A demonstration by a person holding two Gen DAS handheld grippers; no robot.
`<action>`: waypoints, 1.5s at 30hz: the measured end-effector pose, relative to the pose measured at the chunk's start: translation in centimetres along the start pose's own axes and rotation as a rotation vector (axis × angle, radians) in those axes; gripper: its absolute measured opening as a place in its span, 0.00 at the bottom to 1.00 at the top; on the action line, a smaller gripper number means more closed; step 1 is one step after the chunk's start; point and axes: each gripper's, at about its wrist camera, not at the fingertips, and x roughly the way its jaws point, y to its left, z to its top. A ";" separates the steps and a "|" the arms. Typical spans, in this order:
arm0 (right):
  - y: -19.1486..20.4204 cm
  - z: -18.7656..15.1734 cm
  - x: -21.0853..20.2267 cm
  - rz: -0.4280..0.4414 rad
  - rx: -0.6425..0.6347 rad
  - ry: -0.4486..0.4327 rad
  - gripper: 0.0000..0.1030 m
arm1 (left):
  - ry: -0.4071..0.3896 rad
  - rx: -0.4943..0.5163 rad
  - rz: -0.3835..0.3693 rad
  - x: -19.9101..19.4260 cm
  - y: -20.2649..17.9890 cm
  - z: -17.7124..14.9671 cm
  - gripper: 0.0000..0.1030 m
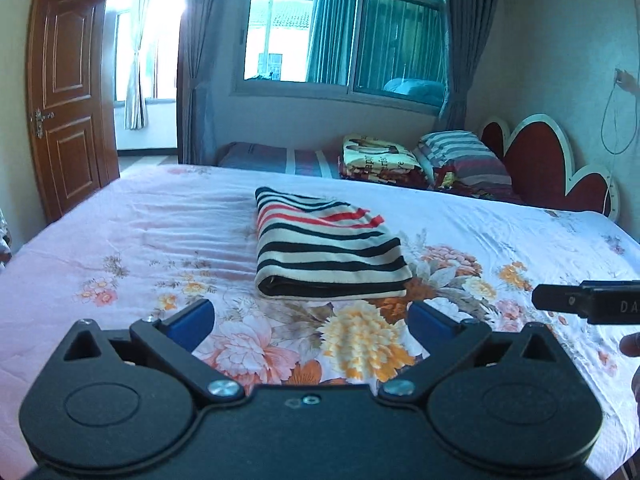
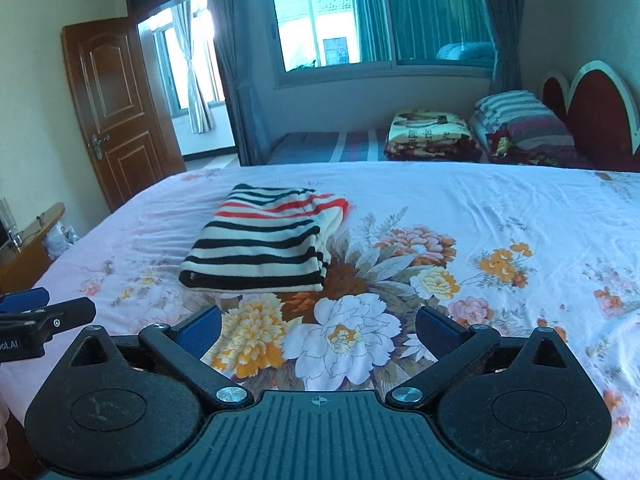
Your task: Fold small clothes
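Observation:
A striped garment [image 1: 326, 246], cream with black and red stripes, lies folded into a compact rectangle on the floral bedsheet [image 1: 120, 240]. It also shows in the right wrist view [image 2: 264, 240], left of centre. My left gripper [image 1: 312, 318] is open and empty, just short of the garment's near edge. My right gripper [image 2: 320, 330] is open and empty, over the printed flowers, nearer than the garment and to its right. Each gripper shows at the edge of the other's view, the right gripper [image 1: 580, 304] and the left gripper [image 2: 44, 312].
The bed runs wide to the right. Folded blankets [image 1: 380, 160] and a striped pillow [image 1: 464, 156] lie at the far side by the red headboard [image 1: 552, 160]. A wooden door [image 1: 68, 108] stands open at left. A wooden desk edge [image 2: 28, 240] is left of the bed.

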 end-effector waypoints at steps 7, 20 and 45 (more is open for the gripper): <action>1.4 -0.4 -5.1 -0.026 0.004 -0.038 0.99 | -0.058 -0.017 -0.006 -4.5 -0.5 0.1 1.00; 1.7 -1.9 -10.9 -0.038 0.010 -0.094 1.00 | -0.123 0.031 -0.038 -9.6 -2.8 -0.4 1.00; 1.3 -2.2 -11.6 -0.039 -0.007 -0.099 1.00 | -0.126 0.063 -0.061 -9.4 -2.9 -1.2 0.99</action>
